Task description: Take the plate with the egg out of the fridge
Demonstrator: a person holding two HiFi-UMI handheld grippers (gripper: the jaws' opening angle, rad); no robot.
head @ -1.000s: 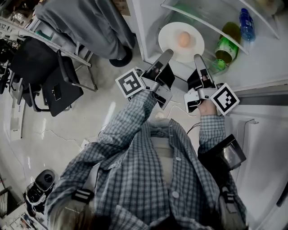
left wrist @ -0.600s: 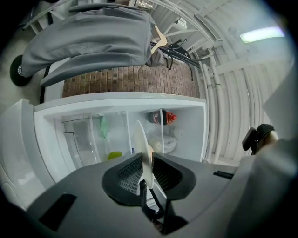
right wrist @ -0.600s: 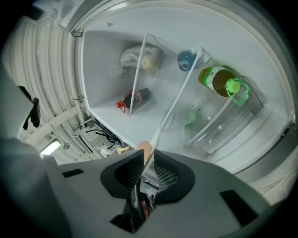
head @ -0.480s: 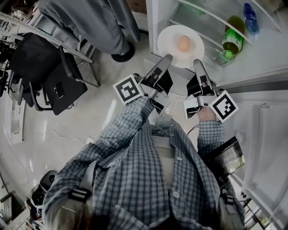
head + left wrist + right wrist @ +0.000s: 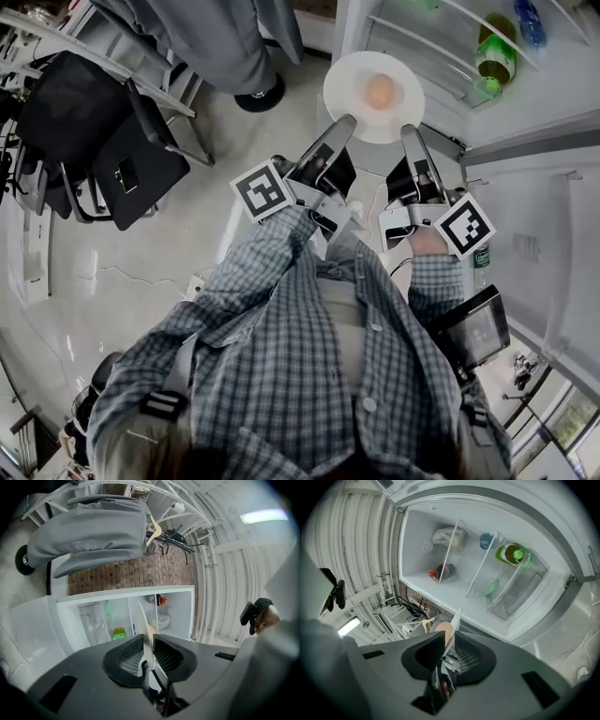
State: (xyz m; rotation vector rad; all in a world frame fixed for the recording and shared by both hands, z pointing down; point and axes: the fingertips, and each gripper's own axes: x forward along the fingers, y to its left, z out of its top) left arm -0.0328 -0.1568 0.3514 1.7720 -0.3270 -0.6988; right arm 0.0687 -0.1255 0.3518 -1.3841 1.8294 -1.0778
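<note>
A white plate [image 5: 349,77] with a brown egg [image 5: 379,91] on it hangs in the air in front of the open fridge [image 5: 548,94], outside its shelves. My left gripper [image 5: 345,124] is shut on the plate's near left rim, my right gripper [image 5: 409,131] on its near right rim. In the left gripper view the plate [image 5: 142,620] stands edge-on between the pads [image 5: 131,654]. In the right gripper view the plate's rim [image 5: 455,623] and the egg [image 5: 444,632] show just past the jaws, with the fridge [image 5: 440,522] interior beyond.
A green bottle [image 5: 494,58] and a blue-capped bottle [image 5: 528,23] lie on the fridge's glass shelves. A person in grey trousers [image 5: 220,37] stands to the left of the fridge. A black chair [image 5: 103,131] stands on the pale floor at left.
Both grippers have drawn the plate with the egg back out of the fridge; the shelves and bottles have slid toward the upper right of the head view.
</note>
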